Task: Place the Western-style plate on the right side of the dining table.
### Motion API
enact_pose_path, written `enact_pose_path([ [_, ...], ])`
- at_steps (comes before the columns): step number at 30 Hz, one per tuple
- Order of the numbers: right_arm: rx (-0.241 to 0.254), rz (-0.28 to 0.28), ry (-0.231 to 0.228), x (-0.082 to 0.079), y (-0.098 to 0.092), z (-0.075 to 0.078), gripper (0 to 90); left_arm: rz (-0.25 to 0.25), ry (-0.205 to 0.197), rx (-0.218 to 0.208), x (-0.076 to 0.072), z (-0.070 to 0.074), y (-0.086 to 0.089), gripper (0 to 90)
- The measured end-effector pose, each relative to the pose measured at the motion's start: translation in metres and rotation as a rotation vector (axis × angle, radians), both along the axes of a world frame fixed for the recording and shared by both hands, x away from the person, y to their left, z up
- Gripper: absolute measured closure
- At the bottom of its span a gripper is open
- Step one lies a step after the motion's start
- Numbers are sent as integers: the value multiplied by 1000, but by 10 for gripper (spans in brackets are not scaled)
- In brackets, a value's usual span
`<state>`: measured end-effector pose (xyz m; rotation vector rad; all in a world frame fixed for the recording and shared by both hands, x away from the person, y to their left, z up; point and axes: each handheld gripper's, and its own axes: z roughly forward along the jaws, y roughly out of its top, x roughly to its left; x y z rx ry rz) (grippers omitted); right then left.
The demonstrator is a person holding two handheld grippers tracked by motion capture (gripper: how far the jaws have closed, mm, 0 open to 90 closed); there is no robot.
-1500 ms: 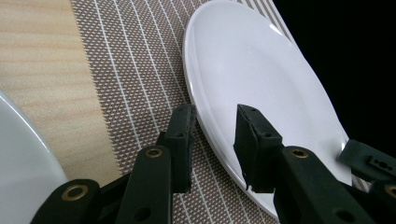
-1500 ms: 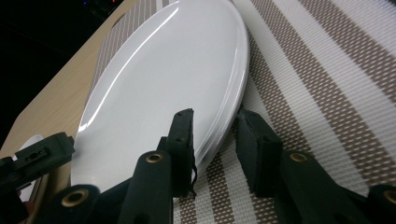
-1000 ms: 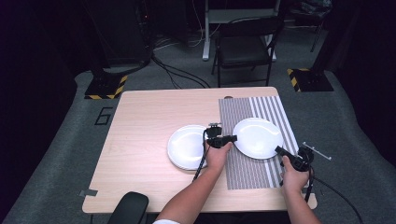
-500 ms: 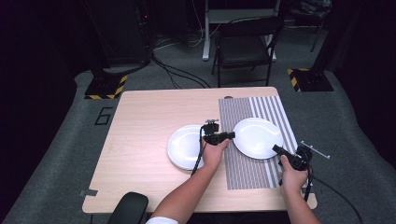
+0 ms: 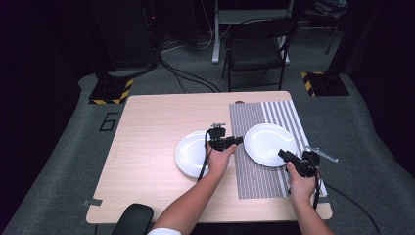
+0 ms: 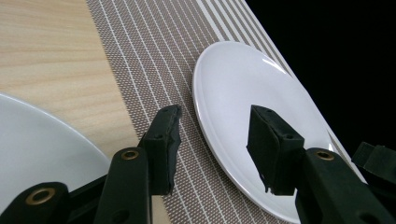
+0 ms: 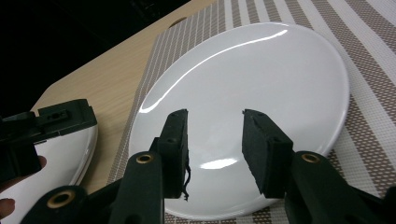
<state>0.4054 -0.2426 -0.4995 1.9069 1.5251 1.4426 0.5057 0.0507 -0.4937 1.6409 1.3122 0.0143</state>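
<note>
A white plate [image 5: 269, 143] lies on the striped placemat [image 5: 254, 176]. A second white plate [image 5: 193, 154] rests on the bare wood to its left. My left gripper [image 5: 238, 140] hovers at the mat plate's left rim. Its jaws have just been opening and nothing is between them. In the left gripper view, that gripper [image 6: 215, 114] stands open over the mat and the plate [image 6: 247, 88]. My right gripper [image 5: 283, 154] is at the plate's near right rim. In its own view, it [image 7: 215, 114] stands open above the plate [image 7: 252, 70]; its jaws have also just been opening and are empty.
The wooden table [image 5: 156, 122] has free surface to the left and back. The placemat reaches the table's right edge. A black chair [image 5: 257, 49] stands beyond the far edge, and a dark rounded object [image 5: 134, 218] sits at the near left edge.
Both grippers have risen slightly and drawn a little off the mat plate's rim. The plate itself has stayed where it was.
</note>
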Motion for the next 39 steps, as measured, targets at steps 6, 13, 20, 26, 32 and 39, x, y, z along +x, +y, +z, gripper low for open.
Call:
enact_pose_path([
  [6,-11,24,-4,1,7,2,607,-3,-13,12,-3,4,8,530],
  [13,-38,1,2,-7,15,6,610,-11,-31,13,-11,14,20,528],
  [20,-82,7,-26,-24,16,17,613,-39,-46,26,-21,17,26,523],
  [26,-83,74,-61,-35,27,30,608,-57,-72,53,-30,23,33,513],
  [32,-115,167,-99,-36,48,44,604,-54,-96,83,-30,27,46,489],
  [39,-133,236,-92,-27,65,51,597,-29,-115,96,-34,32,70,485],
])
